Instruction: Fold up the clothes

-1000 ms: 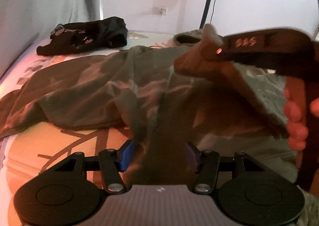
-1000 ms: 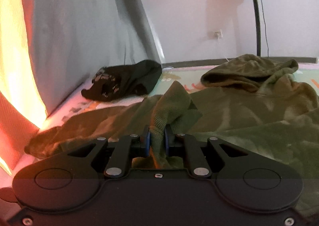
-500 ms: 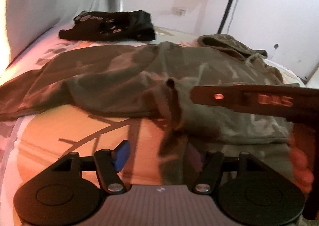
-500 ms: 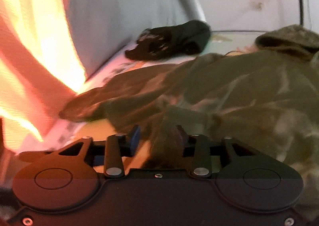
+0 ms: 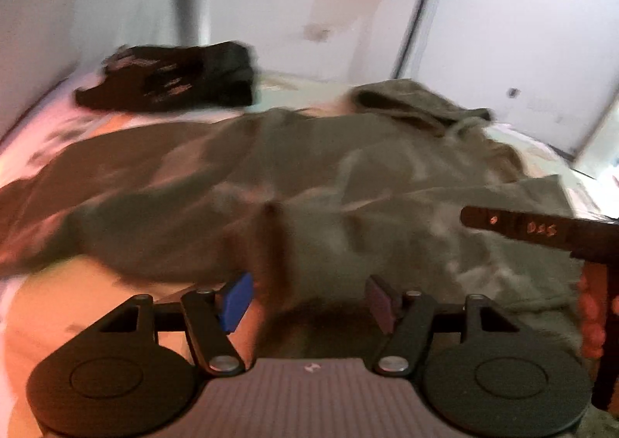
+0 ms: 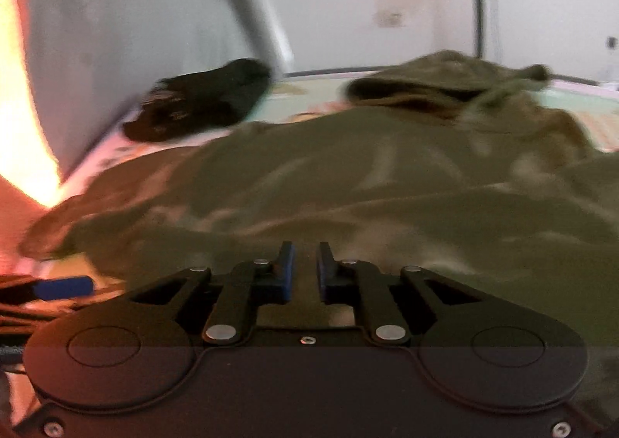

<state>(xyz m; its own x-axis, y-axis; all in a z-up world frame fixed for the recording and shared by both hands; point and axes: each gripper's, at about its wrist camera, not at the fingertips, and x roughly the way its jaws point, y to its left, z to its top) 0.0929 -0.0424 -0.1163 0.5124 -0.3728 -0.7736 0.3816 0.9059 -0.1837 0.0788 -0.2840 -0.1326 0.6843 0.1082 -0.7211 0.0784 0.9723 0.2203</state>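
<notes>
A patterned bed (image 5: 46,306) against white walls is covered by the olive hoodie (image 6: 348,182), which was lifted 1 second ago and is now dropped flat. The left gripper (image 5: 309,300) is held open over a fabric ridge; the right gripper's (image 6: 305,269) jaws are closing, seemingly on nothing, so regrasping is judged next.

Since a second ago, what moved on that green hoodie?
The right hand-held gripper, which pinched a raised fold of the green hoodie a second ago, let it drop and came down lower; its jaws are closing, with nothing clearly gripped. The left hand-held gripper opened wider over the fabric. The black garment stayed put.
</notes>
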